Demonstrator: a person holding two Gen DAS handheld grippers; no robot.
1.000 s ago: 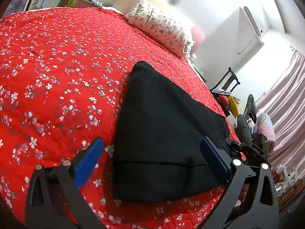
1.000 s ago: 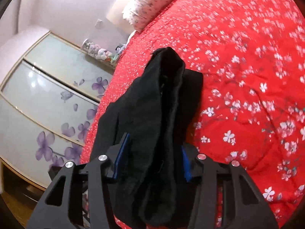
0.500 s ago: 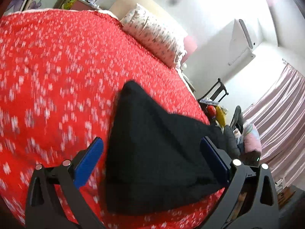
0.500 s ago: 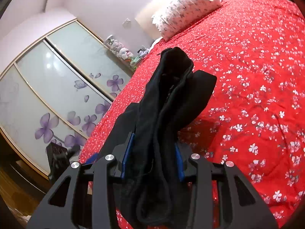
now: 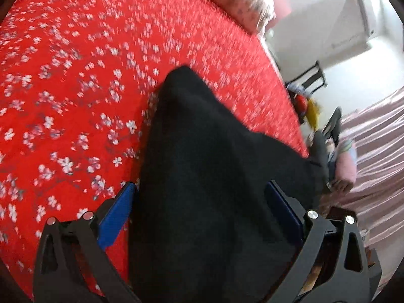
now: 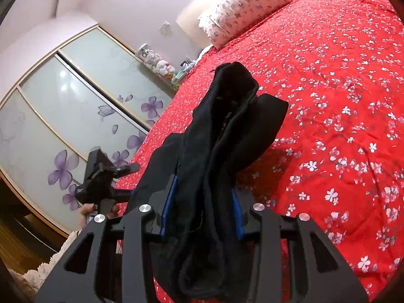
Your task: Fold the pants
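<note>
The black pants (image 5: pixel 209 176) lie on the red flowered bedspread (image 5: pixel 75 75), stretched between both grippers. In the left wrist view my left gripper (image 5: pixel 202 209) is open, its blue pads wide apart, with the black cloth running between them. In the right wrist view my right gripper (image 6: pixel 202 202) is shut on a thick bunch of the pants (image 6: pixel 227 131), which it holds lifted above the bed. The left gripper also shows in the right wrist view (image 6: pixel 101 176), at the bed's left edge.
A flowered pillow (image 6: pixel 242 7) lies at the head of the bed. Sliding wardrobe doors (image 6: pixel 63 116) with purple flowers stand beyond the bed's left side. A black chair (image 5: pixel 310 78) and pink curtains (image 5: pixel 378 151) are off the right side.
My left gripper has moved forward so the pants now reach between its pads. My right gripper has lifted and tilted up with the pants bunch.
</note>
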